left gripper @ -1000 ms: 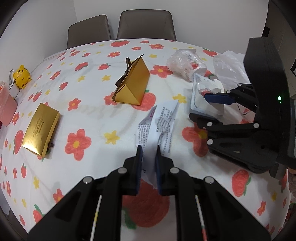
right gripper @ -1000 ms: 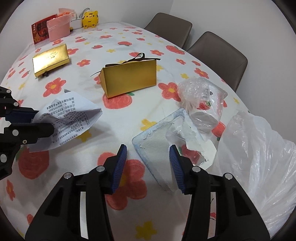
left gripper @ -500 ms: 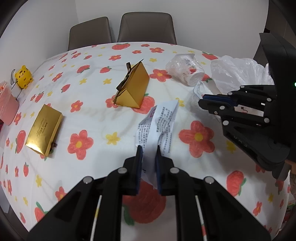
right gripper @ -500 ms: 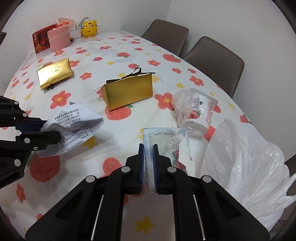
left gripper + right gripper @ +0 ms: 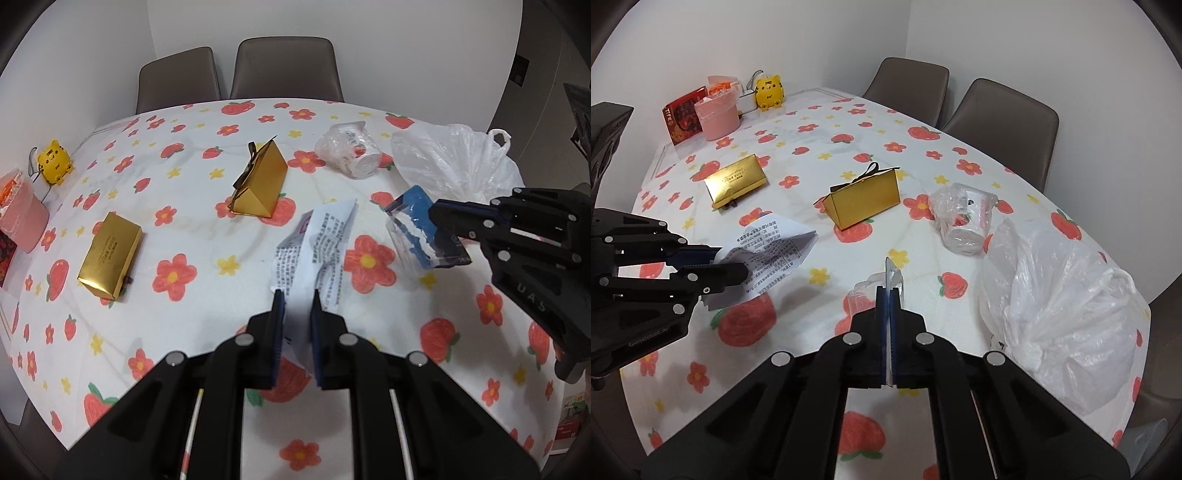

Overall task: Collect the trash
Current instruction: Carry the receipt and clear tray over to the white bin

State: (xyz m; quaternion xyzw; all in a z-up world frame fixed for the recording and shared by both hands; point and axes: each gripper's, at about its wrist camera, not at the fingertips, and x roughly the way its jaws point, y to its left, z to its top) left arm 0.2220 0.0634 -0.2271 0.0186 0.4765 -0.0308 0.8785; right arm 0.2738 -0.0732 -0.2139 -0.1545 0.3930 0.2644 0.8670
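Note:
My left gripper (image 5: 297, 295) is shut on a creased printed paper slip (image 5: 317, 240) and holds it above the flowered tablecloth (image 5: 192, 295). To its right, my right gripper (image 5: 436, 212) is closing the last bit on a clear plastic blister pack (image 5: 421, 229) with a blue backing, pads pressing it, lifted off the table. The right wrist view shows that pack (image 5: 892, 275) edge-on between the right gripper (image 5: 889, 291) fingers. In that view the left gripper (image 5: 733, 263) with the paper slip (image 5: 772, 243) is at the left. A white plastic bag (image 5: 1060, 306) lies open at the right.
A crumpled cup in plastic wrap (image 5: 964, 221) lies beside the bag. A gold triangular box (image 5: 866, 201) and a flat gold box (image 5: 737, 181) sit mid-table. A pink tub (image 5: 716, 118), a red card (image 5: 683, 122) and a yellow tiger toy (image 5: 769, 92) stand at the far corner. Two chairs (image 5: 1001, 114) line the far side.
My right gripper closed on the blister pack and lifted it off the table, turning it edge-on. My left gripper rose a little with the paper slip still in it.

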